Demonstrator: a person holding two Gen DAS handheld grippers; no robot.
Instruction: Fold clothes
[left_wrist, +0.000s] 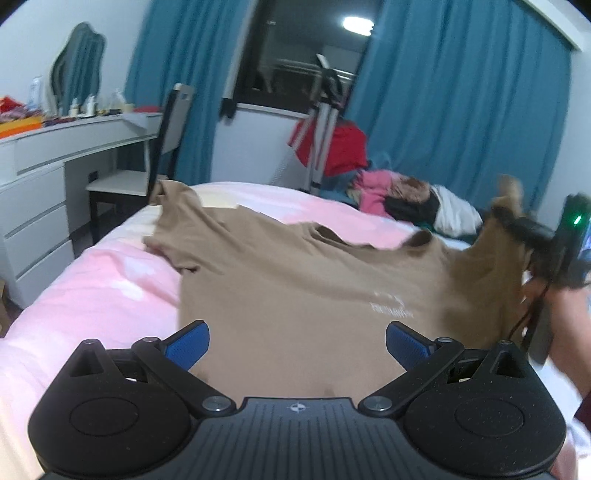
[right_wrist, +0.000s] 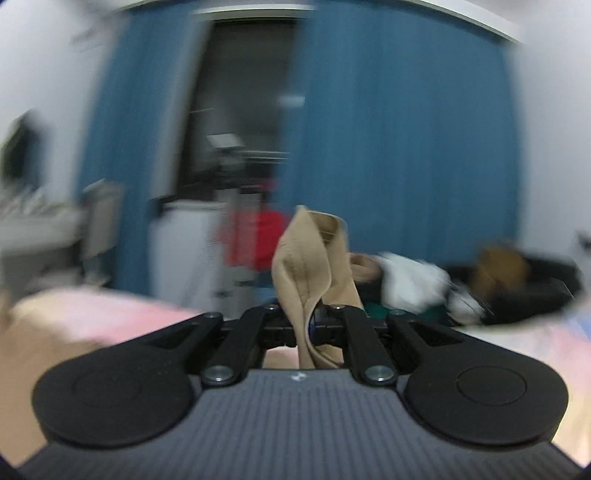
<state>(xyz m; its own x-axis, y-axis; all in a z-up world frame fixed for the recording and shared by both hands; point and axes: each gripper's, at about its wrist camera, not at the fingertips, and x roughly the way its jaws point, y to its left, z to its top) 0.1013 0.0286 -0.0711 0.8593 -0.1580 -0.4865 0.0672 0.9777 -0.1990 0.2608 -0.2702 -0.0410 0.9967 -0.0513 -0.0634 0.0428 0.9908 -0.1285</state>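
Your left gripper (left_wrist: 297, 341) hung wide open, its blue-padded fingers (left_wrist: 188, 345) spread apart over the near hem of the tan cotton T-shirt (left_wrist: 295, 280), gripping nothing. The shirt lay front up across the pink quilted bedspread (left_wrist: 92, 295), white lettering on its chest, one short sleeve stretched out to the far left, collar on the far side. Over on the right, your right gripper (right_wrist: 310, 321) was clamped tight, jaws closed on a bunched fold of that same tan fabric, which stood up between the fingers and rose above them. From the left camera you could see that right-hand corner of the shirt lifted off the bed, pulled up towards the right edge, where your right hand (left_wrist: 565, 325) held the device. The right wrist view was badly blurred, so little else read clearly there. Beyond the bed sat a heap of mixed clothes (left_wrist: 399, 195), pink, white and dark, with a red garment (left_wrist: 341, 147) draped behind a silver tripod (left_wrist: 323, 140). Teal curtains (left_wrist: 461, 110) framed the dark window, and a white dressing table (left_wrist: 55, 166) with a chair (left_wrist: 147, 162) stood at the far left.
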